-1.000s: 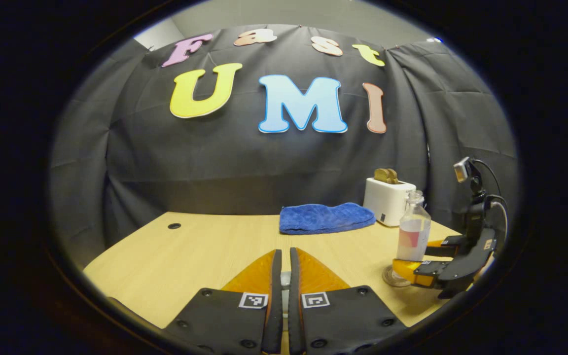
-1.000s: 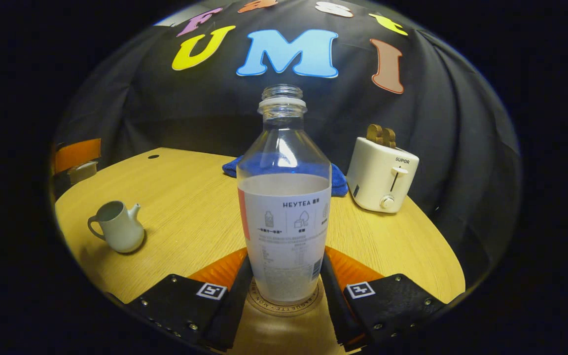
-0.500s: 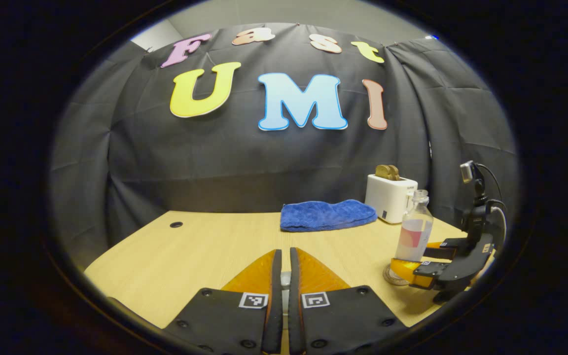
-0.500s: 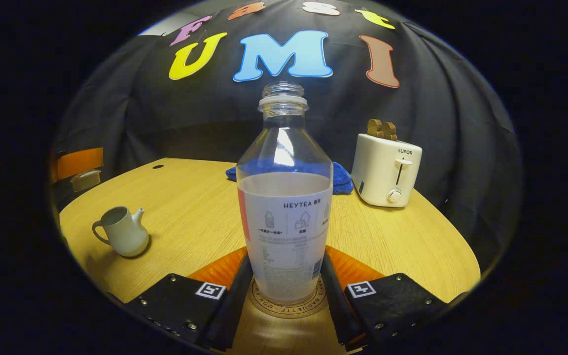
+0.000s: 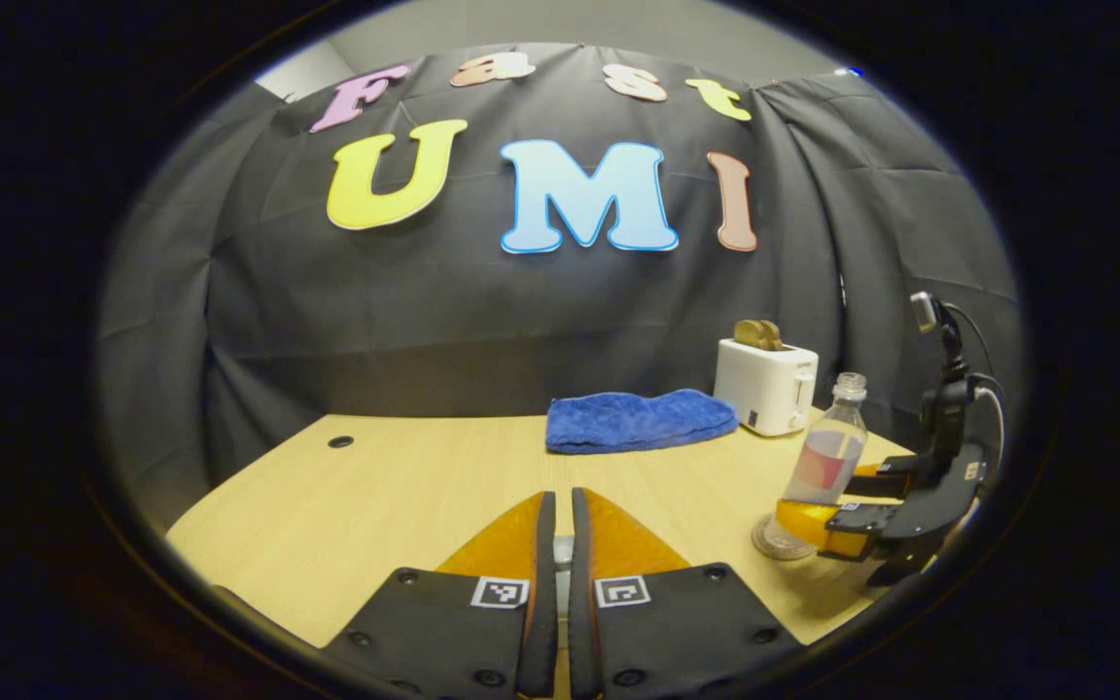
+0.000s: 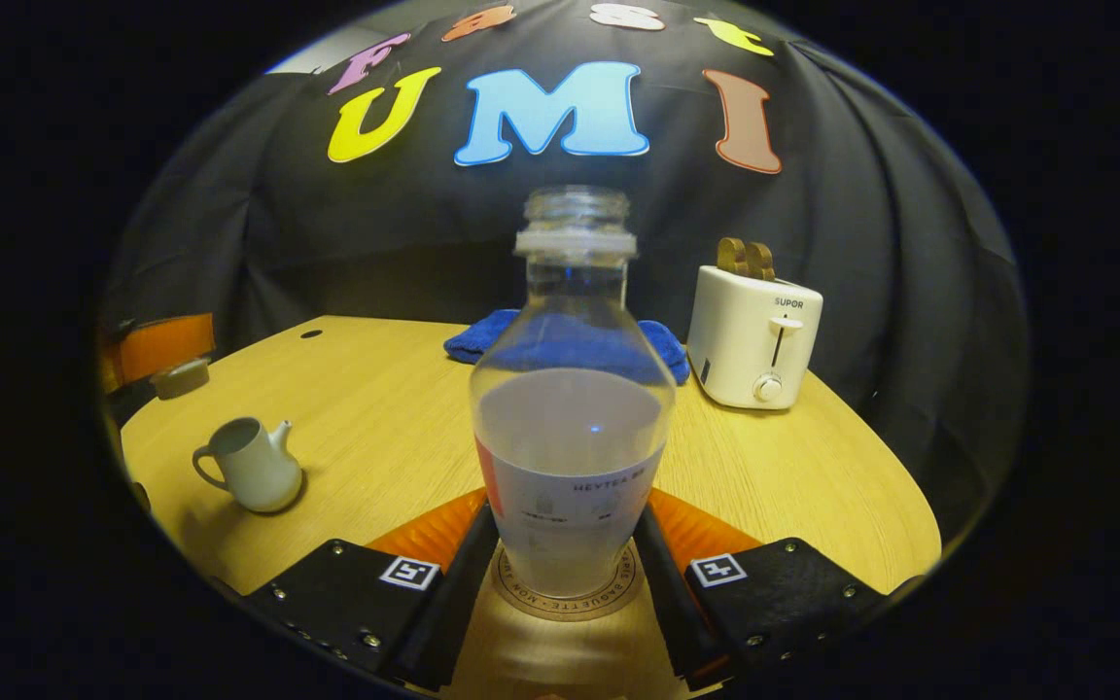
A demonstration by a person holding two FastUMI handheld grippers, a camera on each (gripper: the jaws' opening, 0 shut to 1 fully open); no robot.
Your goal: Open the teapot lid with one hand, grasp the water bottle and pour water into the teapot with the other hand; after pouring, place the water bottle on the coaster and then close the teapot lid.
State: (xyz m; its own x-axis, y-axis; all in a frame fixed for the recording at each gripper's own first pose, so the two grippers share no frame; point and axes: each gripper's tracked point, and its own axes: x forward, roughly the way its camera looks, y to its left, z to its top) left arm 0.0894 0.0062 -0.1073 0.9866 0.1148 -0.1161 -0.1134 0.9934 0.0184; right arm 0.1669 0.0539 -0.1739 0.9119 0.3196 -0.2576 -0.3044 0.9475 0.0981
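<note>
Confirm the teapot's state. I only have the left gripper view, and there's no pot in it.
Observer: The right gripper view has it. The teapot stands upright on the table with its top open and no lid on it, off to the left of the water bottle.
Operator: Where's the lid, then?
Observer: At the far left edge of that view, the lid hangs under the left gripper, up off the table and well apart from the pot.
</note>
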